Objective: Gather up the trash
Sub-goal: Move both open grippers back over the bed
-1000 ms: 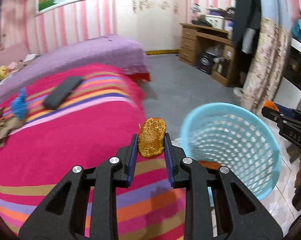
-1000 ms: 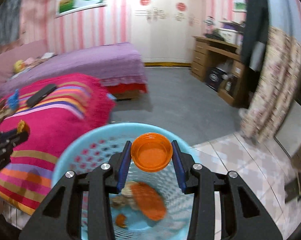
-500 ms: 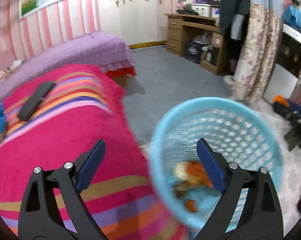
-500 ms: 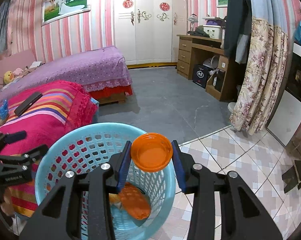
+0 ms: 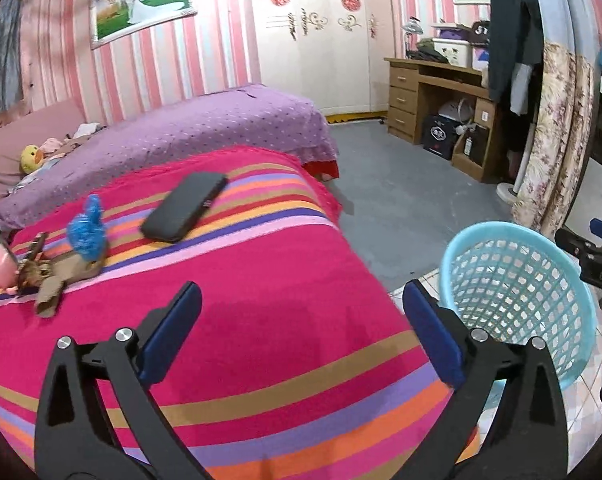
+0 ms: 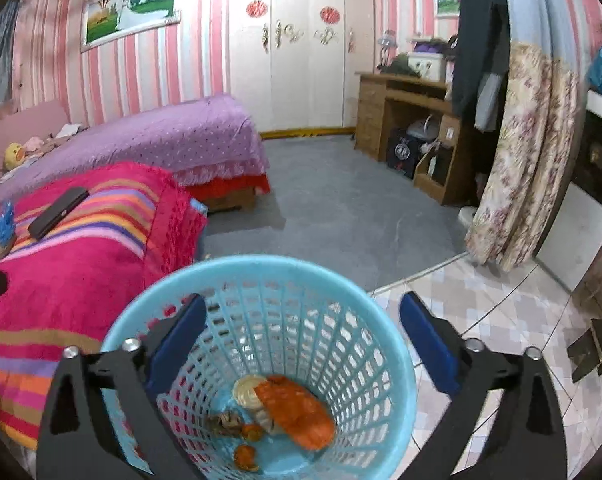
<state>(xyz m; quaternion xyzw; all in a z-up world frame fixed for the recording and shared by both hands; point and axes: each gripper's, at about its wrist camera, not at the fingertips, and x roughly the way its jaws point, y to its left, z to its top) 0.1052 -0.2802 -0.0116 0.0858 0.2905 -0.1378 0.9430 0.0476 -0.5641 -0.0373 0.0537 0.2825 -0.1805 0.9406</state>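
Trash (image 6: pixel 289 412), an orange wrapper lying slantwise among scraps, sits in the upright blue basket (image 6: pixel 397 364) under the right gripper (image 6: pixel 303 330), jaws just sprung wide, empty.

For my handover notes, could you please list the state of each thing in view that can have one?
Left hand-held gripper: open, empty, jaws just opened.
Right hand-held gripper: open, empty over basket, jaws just opened.
Basket: upright, trash at bottom.
Wardrobe: doors closed.
Phone: flat on blanket.
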